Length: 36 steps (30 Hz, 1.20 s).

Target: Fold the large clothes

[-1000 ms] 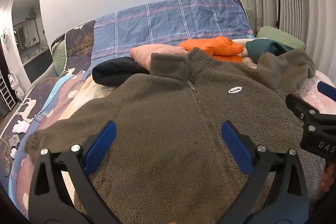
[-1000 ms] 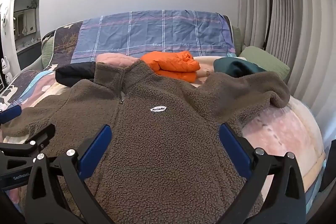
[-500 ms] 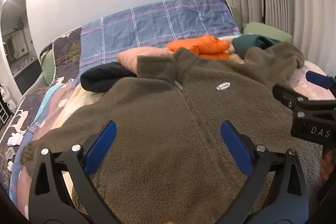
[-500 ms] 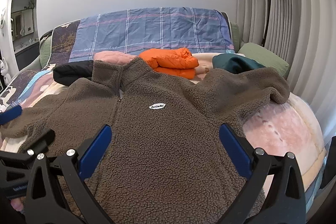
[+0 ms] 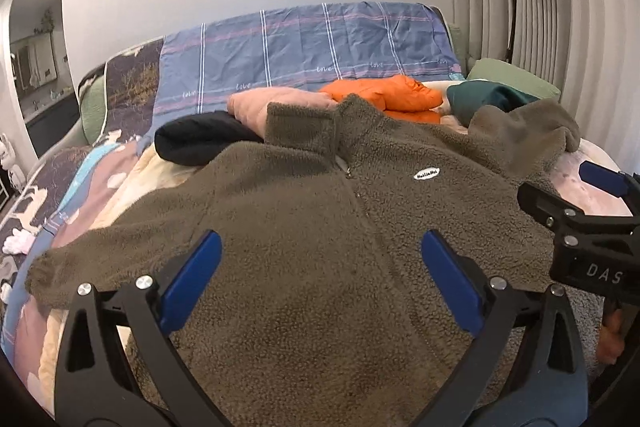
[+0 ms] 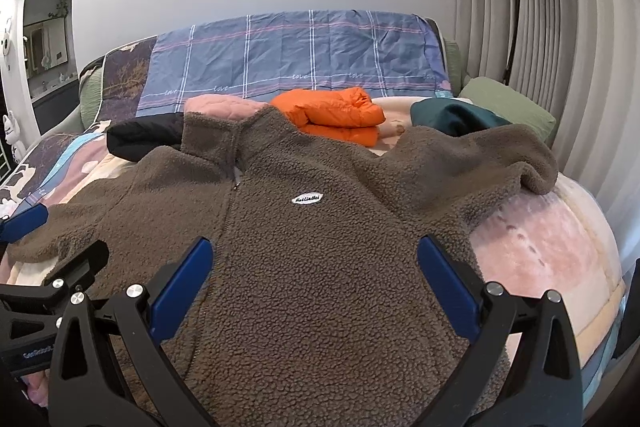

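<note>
Fleece jacket (image 5: 320,247) on bed (image 6: 560,247)

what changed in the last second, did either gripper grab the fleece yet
No grab: the left hand-held gripper and right hand-held gripper only drifted slightly above the fleece jacket, both open. The jacket lies spread as before, and the orange jacket is unmoved.
</note>
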### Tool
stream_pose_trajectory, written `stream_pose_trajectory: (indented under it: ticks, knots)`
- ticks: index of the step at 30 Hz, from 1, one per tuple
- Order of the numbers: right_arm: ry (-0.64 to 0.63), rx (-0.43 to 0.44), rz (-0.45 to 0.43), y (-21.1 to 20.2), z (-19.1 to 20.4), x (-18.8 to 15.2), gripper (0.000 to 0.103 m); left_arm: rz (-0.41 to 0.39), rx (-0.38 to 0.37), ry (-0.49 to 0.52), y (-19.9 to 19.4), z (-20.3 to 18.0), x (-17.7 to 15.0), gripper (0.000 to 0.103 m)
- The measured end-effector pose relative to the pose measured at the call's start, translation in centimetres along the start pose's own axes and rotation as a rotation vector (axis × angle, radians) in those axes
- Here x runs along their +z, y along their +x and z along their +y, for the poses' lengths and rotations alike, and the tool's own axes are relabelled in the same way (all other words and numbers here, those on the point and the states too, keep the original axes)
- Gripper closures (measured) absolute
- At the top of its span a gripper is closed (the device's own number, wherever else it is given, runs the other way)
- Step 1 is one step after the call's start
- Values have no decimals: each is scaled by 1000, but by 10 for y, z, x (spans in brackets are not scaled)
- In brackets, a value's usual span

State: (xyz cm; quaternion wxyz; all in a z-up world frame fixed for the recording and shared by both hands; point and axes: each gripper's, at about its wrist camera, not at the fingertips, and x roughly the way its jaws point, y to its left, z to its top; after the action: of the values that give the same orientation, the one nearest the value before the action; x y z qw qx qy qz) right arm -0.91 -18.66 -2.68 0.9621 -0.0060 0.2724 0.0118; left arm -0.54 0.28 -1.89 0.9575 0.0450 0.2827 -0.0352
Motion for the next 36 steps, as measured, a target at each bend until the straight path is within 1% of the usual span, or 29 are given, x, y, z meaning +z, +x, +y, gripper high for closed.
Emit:
stream_pose_trajectory:
  ticks: [5,10,13,17,23,29,36]
  knots:
    - [6,0,45,4,2,-2,1,57,-2,-18,8,2,-3,2]
    - [15,-8,120,15,2,-5,1,88,-16,-33,12,4,-8,2]
    - [21,-10,143,19,0,-8,1,95,-28,-40,13,7,-10,2]
    - [17,-12,137,19,-1,-9,1,102,-51,-60,13,11,-13,2]
    - [-4,0,129,16,2,-10,1,106,-36,-59,13,11,-13,2]
    - [-12,6,134,17,5,-10,1,115,-33,-66,15,14,-15,2]
    - [-24,19,119,14,9,-11,1,120,-27,-81,16,18,-16,2]
